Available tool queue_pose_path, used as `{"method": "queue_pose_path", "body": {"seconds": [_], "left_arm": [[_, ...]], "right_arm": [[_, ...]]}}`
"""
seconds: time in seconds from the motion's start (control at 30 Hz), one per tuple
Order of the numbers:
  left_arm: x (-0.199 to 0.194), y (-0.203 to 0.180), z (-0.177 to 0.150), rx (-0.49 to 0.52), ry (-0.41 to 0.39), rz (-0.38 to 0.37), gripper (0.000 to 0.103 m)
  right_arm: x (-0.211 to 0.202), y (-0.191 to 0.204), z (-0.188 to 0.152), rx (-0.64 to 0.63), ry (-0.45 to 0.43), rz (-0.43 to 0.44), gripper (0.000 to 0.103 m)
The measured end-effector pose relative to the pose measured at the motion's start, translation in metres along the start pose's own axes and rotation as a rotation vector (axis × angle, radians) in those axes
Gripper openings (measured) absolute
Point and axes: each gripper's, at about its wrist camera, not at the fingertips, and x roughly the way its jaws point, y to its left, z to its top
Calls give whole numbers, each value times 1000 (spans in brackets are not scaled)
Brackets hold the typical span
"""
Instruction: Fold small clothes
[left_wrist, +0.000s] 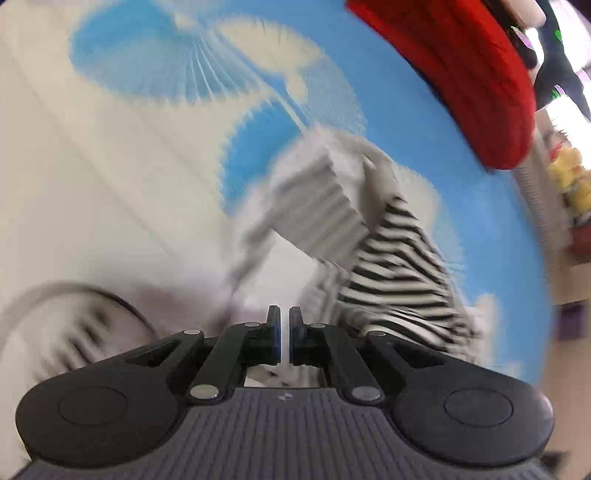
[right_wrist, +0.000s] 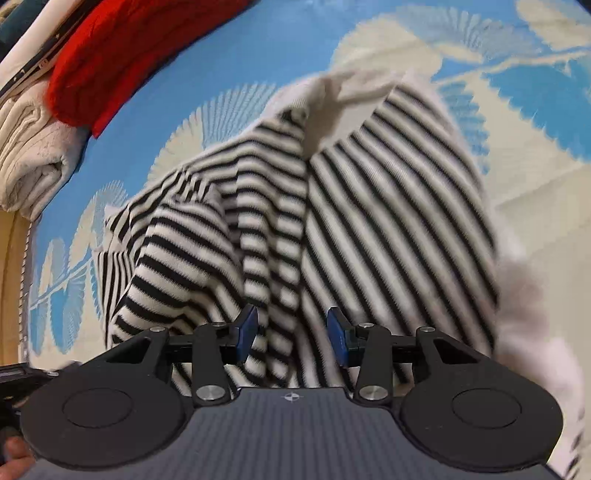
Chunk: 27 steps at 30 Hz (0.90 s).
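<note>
A black-and-white striped top (right_wrist: 369, 206) lies crumpled on a blue and cream sheet (right_wrist: 258, 48) with a feather pattern. Its stripes run in several directions, because the cloth is bunched into deep folds. A plain cream collar part (right_wrist: 343, 92) stands up at the far end, and a pale fuzzy edge runs along its right side.

The right gripper (right_wrist: 291, 332) hangs just over the near part of the top. Its blue-padded jaws stand apart, with striped cloth seen between them; whether the pads touch the cloth cannot be told.

In the left wrist view, which is much blurred, the top (left_wrist: 399, 269) lies ahead and to the right. The left gripper (left_wrist: 284, 336) has its jaws almost together, with only a thin gap. White cloth shows in this gap, but whether it is pinched cannot be told.

At the far edge lie a red knit (right_wrist: 110, 62) and a folded cream knit (right_wrist: 33, 155).
</note>
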Motion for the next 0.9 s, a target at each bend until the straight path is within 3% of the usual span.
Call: {"method": "queue_pose_path", "body": {"seconds": [0.1,0.17,0.23,0.3,0.33,0.37,0.4,0.43,0.5,0.53,0.6,0.67,0.8,0.9], "left_arm": [[17,-15,0,47,66,-98,38],[29,-26,-10,112,90,-102,39],[42,-29,-18,107,117,-109,39],[54,-29,-24,88,139,-107,38],[59,-29,-26,84,142,-104,37],[61,-28,-28,87,142,-104,30],[61,-28,-27,89,136,-116,7],[57,-30,-25,89,117,-133,1],[38,-39,-21,121,30,-173,1],[23,-46,-20,166,-18,-200,1],[-6,-57,-19,247,-125,-206,1],[-23,-58,-19,287,-165,-145,1],[8,-28,-24,207,23,56,2],[27,-6,-15,51,102,87,11]], "right_arm": [[10,6,-5,-21,31,-21,43],[13,9,-7,-33,36,-33,43],[15,11,-9,-51,33,-38,40],[13,10,-9,-52,16,-34,3],[7,6,-7,-27,-11,-26,3],[-4,-1,-2,30,-64,-4,3],[-18,-9,3,85,-128,37,3],[-36,-13,10,117,-204,87,3],[-67,-18,23,111,-328,135,3],[-74,-21,26,110,-349,158,3],[-67,-29,32,117,-275,193,3],[-51,-41,28,166,-178,79,3],[-28,-43,12,169,-70,-47,3],[-22,-34,8,129,-44,-75,9]]}}
